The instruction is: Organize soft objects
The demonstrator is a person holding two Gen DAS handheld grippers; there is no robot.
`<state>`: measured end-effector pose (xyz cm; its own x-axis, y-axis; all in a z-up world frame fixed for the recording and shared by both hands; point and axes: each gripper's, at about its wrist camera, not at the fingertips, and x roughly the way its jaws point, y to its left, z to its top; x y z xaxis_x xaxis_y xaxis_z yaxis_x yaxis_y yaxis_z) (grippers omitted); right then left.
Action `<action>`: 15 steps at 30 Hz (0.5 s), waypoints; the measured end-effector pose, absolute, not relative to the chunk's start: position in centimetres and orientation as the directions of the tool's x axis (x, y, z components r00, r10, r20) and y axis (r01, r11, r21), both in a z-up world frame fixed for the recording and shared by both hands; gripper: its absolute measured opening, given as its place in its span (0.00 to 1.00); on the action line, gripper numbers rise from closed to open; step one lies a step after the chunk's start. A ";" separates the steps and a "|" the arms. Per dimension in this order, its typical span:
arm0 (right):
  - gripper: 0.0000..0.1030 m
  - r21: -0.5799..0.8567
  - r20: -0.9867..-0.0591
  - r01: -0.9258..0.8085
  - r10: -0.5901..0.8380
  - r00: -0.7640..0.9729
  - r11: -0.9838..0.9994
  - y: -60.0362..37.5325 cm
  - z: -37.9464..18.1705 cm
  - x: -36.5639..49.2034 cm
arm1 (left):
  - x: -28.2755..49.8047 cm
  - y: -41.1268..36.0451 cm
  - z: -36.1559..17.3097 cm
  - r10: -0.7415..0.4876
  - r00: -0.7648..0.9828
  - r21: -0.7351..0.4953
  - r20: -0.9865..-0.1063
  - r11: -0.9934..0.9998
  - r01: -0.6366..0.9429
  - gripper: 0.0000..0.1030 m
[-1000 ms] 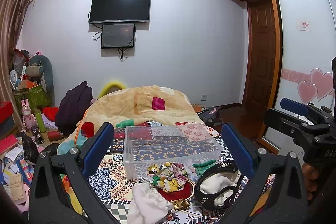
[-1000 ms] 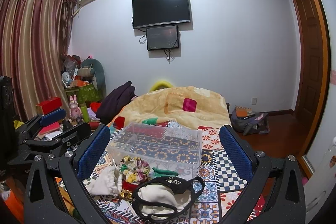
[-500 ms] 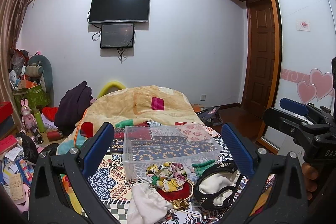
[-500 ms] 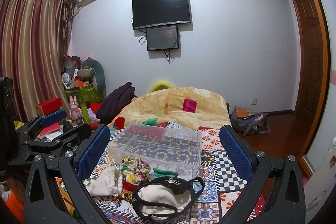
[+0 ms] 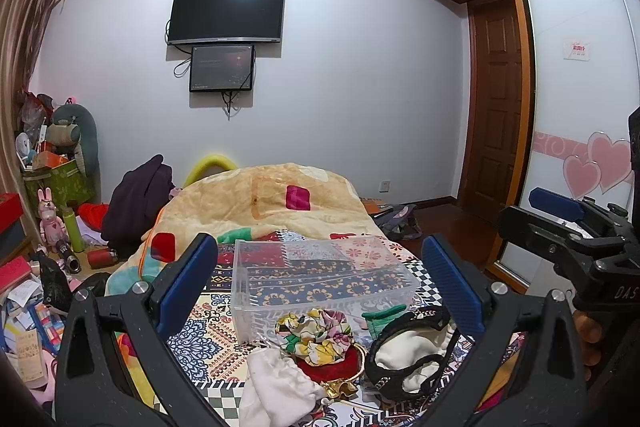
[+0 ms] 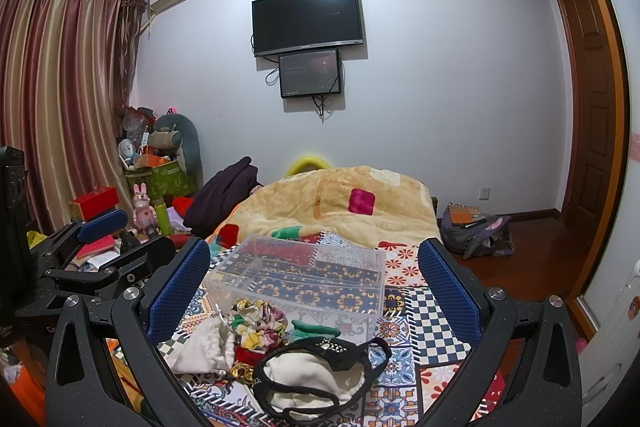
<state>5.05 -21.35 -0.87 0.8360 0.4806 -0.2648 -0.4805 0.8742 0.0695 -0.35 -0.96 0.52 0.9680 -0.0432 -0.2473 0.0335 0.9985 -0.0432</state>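
Note:
A clear plastic box (image 5: 320, 277) (image 6: 304, 275) stands empty on the patterned bed cover. In front of it lie a floral scrunchie (image 5: 316, 333) (image 6: 258, 319), a white cloth pouch (image 5: 276, 387) (image 6: 202, 347), a red item (image 5: 332, 367), a green piece (image 5: 382, 319) (image 6: 314, 329) and a black-and-white padded piece (image 5: 408, 355) (image 6: 316, 375). My left gripper (image 5: 320, 279) is open and empty, held above the pile. My right gripper (image 6: 314, 281) is open and empty, also above the pile. Each gripper shows at the edge of the other's view.
A yellow blanket (image 5: 272, 199) is heaped on the far half of the bed. Clutter, boxes and toys (image 5: 52, 227) fill the floor to the left. A backpack (image 6: 476, 231) lies on the floor to the right, by the wardrobe (image 5: 576, 107).

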 end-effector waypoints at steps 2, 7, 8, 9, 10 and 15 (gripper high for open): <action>1.00 0.070 -0.265 -0.480 0.480 0.836 0.874 -21.3 -0.9 5.0 | -0.4 -1.0 0.4 -0.044 0.968 -0.044 -0.248 0.998 0.034 1.00; 1.00 0.069 -0.264 -0.480 0.480 0.836 0.874 -21.3 -0.9 5.0 | -0.4 -0.9 0.5 -0.047 0.967 -0.052 -0.249 0.998 0.036 1.00; 1.00 0.069 -0.264 -0.480 0.480 0.837 0.874 -21.3 -0.9 5.0 | -0.4 -0.9 0.4 -0.048 0.967 -0.051 -0.249 0.998 0.036 1.00; 1.00 0.070 -0.264 -0.480 0.480 0.836 0.874 -21.3 -0.9 5.0 | -0.4 -1.0 0.5 -0.048 0.967 -0.052 -0.249 0.998 0.036 1.00; 1.00 0.070 -0.265 -0.480 0.480 0.836 0.874 -21.3 -0.9 5.0 | -0.4 -0.9 0.4 -0.047 0.967 -0.051 -0.249 0.998 0.036 1.00; 1.00 0.071 -0.265 -0.481 0.481 0.835 0.874 -21.4 -0.9 5.0 | -0.4 -0.9 0.4 -0.048 0.968 -0.050 -0.247 0.998 0.036 1.00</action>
<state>4.99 -21.36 -0.89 0.8355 0.4814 -0.2652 -0.4810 0.8739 0.0709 -0.41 -0.89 0.44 0.9678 -0.0476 -0.2473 0.0364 0.9981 -0.0499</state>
